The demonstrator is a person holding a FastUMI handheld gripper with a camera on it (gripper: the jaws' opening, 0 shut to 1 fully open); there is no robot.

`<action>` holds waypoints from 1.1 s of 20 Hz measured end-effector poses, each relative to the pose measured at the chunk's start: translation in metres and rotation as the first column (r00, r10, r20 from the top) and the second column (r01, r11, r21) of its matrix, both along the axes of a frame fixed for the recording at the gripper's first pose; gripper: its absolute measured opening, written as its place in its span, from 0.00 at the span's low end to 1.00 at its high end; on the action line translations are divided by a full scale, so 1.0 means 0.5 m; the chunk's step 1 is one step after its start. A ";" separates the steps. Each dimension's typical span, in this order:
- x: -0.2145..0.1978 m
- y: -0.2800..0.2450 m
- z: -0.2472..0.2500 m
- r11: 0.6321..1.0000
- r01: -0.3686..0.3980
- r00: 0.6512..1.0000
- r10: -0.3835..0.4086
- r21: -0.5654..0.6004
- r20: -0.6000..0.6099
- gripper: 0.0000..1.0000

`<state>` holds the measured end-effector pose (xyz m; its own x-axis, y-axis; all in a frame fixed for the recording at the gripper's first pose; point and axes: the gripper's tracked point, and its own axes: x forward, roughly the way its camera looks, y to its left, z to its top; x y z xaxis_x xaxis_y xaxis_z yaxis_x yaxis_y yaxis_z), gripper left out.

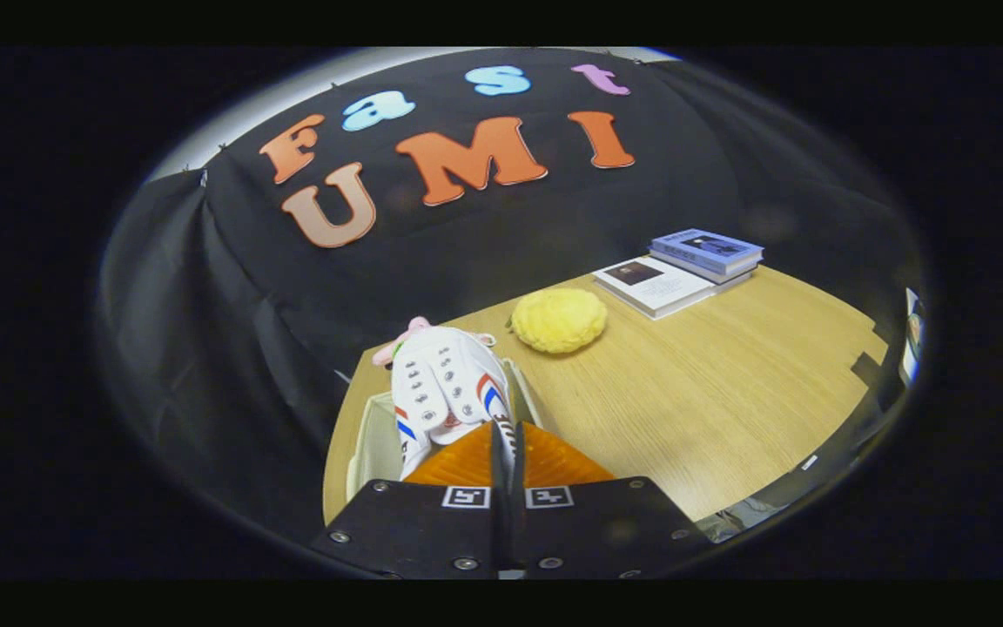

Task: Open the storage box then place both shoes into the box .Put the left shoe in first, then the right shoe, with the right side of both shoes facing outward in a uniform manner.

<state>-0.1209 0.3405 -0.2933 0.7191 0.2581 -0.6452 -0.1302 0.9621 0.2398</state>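
- Right now your gripper [501, 440] is tilted, so the table runs uphill to the right in the gripper view, and it looks down over the near left corner of the table [710, 409].
- Your two fingers stand drawn together with only a thin dark slit between them; they pinch a narrow edge of the white shoe [445, 383] at its near end, so you are gripping the shoe.
- That shoe is canvas-like, white, with rows of metal eyelets and red and blue stripes on its sides; it hangs just ahead of the fingers, pointing away from you.
- Below and around the shoe sits the storage box [375, 435], pale cream with thin walls, open at the top; whether the shoe touches its floor cannot be told.
- Something pink [406, 340] peeks out just beyond the shoe's far end; its shape is too hidden to name.
- Farther right lies a round yellow cushion-like thing [559, 320] with a nubbly, fuzzy surface, well apart from the box.
- At the far right of the table, a blue book [707, 250] lies stacked on a white book [658, 286]; their cover writing is too small to read.
- On the gripper body near the fingers are two square black-and-white marker tags; no words can be read there.
- Wood-grain laminate, light in tone, covers the table.
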 end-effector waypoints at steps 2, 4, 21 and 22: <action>-0.015 0.009 -0.039 0.999 -0.019 0.999 0.018 -0.028 -0.035 0.00; -0.033 0.008 -0.065 0.998 -0.035 0.997 0.032 -0.051 -0.066 0.01; 0.165 -0.144 0.199 0.970 -0.184 0.949 0.217 -0.156 0.231 0.98; 0.174 -0.161 0.211 0.969 -0.186 0.946 0.221 -0.162 0.236 0.98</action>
<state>-0.0338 0.2602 -0.1879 0.8029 0.3384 -0.4907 -0.3656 0.9298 0.0430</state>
